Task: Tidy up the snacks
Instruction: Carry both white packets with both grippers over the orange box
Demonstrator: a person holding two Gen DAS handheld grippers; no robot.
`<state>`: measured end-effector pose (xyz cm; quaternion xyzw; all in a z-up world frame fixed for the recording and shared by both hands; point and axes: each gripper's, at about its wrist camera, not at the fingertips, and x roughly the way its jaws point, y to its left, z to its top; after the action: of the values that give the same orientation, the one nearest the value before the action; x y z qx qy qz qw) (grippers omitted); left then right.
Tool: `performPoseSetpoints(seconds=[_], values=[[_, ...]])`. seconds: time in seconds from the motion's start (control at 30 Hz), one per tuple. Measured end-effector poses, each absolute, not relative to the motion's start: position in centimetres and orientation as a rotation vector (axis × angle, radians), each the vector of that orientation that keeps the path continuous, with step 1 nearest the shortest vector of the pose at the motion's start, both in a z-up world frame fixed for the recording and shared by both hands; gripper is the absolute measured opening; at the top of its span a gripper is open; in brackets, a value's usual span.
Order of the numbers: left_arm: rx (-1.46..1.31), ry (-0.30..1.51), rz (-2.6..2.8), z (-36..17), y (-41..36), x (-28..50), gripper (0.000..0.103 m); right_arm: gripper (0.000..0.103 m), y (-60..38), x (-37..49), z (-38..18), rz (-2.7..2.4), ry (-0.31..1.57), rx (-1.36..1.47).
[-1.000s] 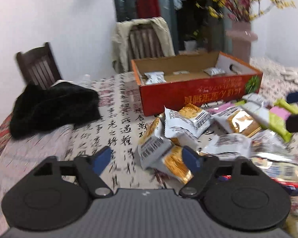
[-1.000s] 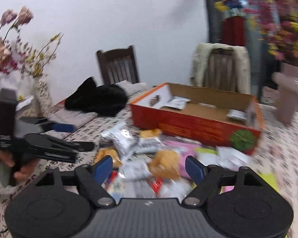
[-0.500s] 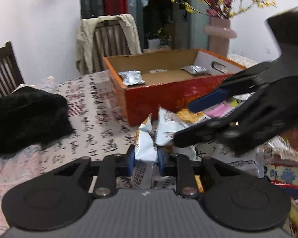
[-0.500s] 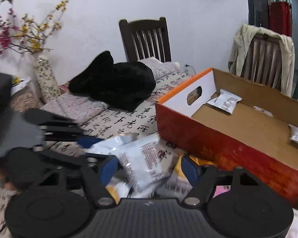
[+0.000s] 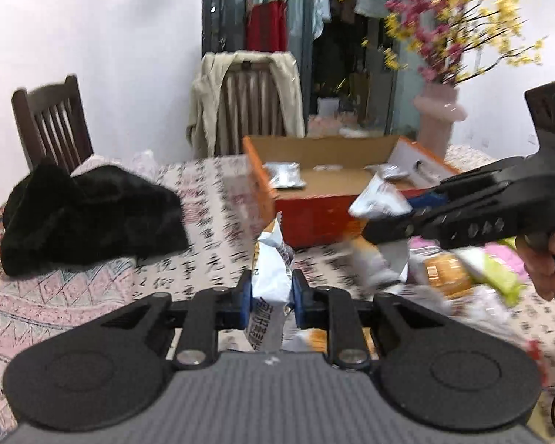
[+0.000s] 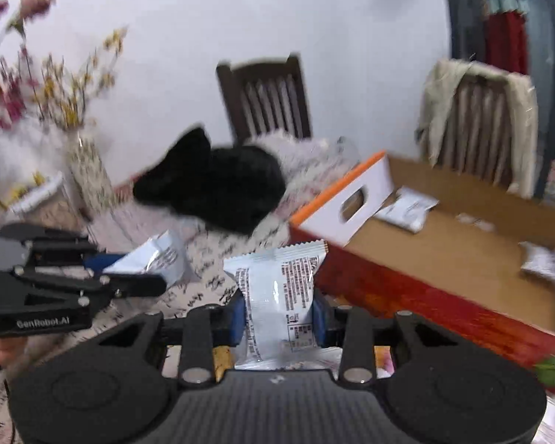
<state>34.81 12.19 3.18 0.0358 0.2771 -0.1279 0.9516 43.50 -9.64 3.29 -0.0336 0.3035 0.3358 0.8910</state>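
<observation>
We hold 2 snack packets above the table [image 5: 211, 185]. Our left gripper [image 5: 271, 298] has just closed and pinches a white and orange packet [image 5: 272, 281]. Our right gripper [image 6: 278, 312] has also just closed; it pinches a white packet [image 6: 277, 288] upright, near the orange cardboard box [image 6: 407, 292], where 3 packets lie inside.
</observation>
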Motion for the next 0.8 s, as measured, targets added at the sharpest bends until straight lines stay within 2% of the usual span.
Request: performPoseSetpoints(seconds=[0.47,0.8], values=[[0.037,0.481,-0.376,7.7,3.5,24.2,0.021,0.034,-24.7,27.5,6.8,0.531,0.529,-0.001],[0.067,0.466,-0.363,9.1,-1.0,22.9,0.021,0.034,-30.9,24.1,7.0,0.482,0.47,0.074]])
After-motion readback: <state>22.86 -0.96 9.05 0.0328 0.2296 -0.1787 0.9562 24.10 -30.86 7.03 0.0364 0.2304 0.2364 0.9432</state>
